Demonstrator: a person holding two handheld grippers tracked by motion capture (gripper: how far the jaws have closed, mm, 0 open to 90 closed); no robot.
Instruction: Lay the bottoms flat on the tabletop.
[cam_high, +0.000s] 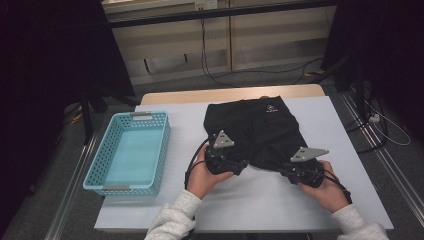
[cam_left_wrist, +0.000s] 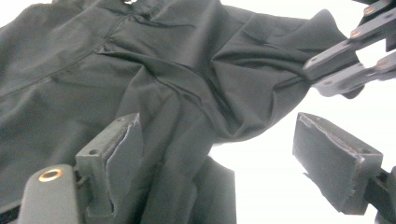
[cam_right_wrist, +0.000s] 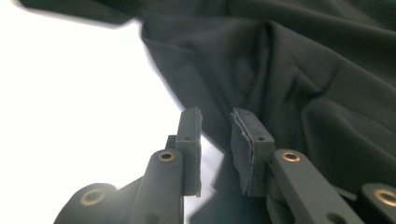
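Currently we're at the near hem of the black shorts (cam_high: 252, 132), which lie flat mid-table on the white table (cam_high: 260, 200), waistband away from us, both leg openings toward us.

Left gripper (cam_high: 239, 166): jaws spread wide. In the left gripper view the left leg's cloth bunches up between them, draped against one pad (cam_left_wrist: 123, 156), with the other standing clear of it, so nothing is clamped. We read it as staged to take that leg's hem.

Right gripper (cam_high: 286, 170): jaws narrowed to a slim gap. In the right gripper view the hem edge (cam_right_wrist: 215, 126) runs into that gap, but we can't tell whether the pads actually bite the cloth or just straddle it.

Both grippers come in low and near level, probably so a jaw can slip under the edge rather than push the fabric ahead. One gripper per leg suggests a fold or lift of the hem end.

The blue basket (cam_high: 131, 150) sits at the left, apart from the shorts, likely the drop-off.
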